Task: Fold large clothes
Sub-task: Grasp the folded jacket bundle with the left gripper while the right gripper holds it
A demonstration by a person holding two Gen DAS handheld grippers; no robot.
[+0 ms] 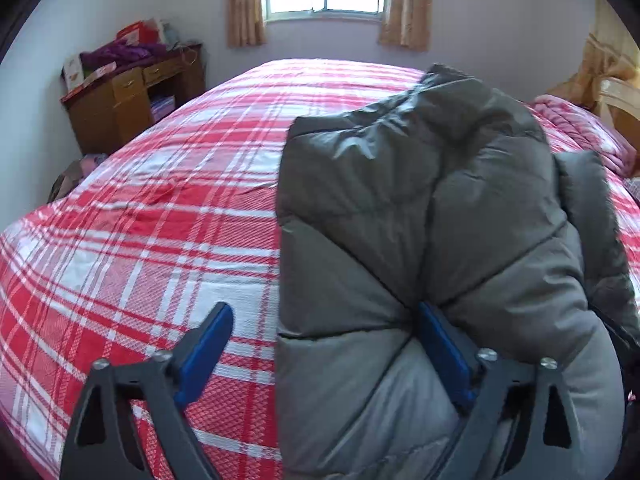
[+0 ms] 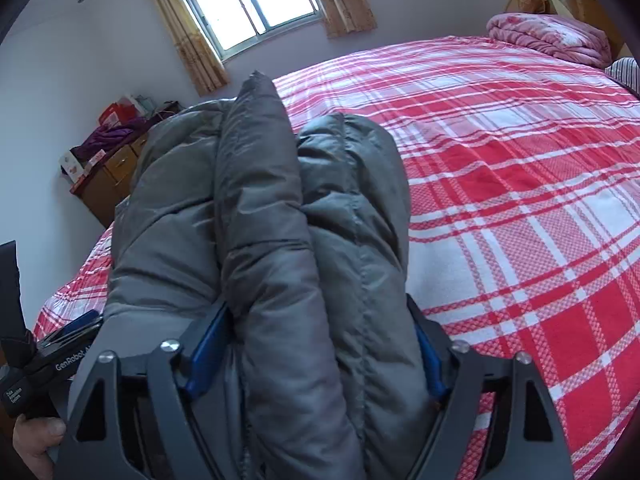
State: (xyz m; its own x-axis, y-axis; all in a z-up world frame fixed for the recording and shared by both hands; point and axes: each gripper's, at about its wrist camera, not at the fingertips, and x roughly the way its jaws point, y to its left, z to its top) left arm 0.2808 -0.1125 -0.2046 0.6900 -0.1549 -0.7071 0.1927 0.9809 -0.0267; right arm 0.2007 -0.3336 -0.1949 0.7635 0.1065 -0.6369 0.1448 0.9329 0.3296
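**Grey jacket between both tongs on the bed**

Left wrist view: the left tongs stand wide; the puffy grey quilted jacket touches only the 3 o'clock pad, lying on the red-white checked bed.

Right wrist view: the right tongs clamp the folded jacket bundle at 6 o'clock.

The left tool is angled downward with its two blue-padded fingers spread wide; the far-side pad presses into a crease of the grey padded coat, while the near-side pad stands clear of it, over the bed. The right tool also tilts down, and both of its blue pads sit against the sides of a thick bunched fold of the coat that fills the gap between them. In the right wrist view, a bare hand shows low at the left edge, wrapped around the black handle of the left tool.
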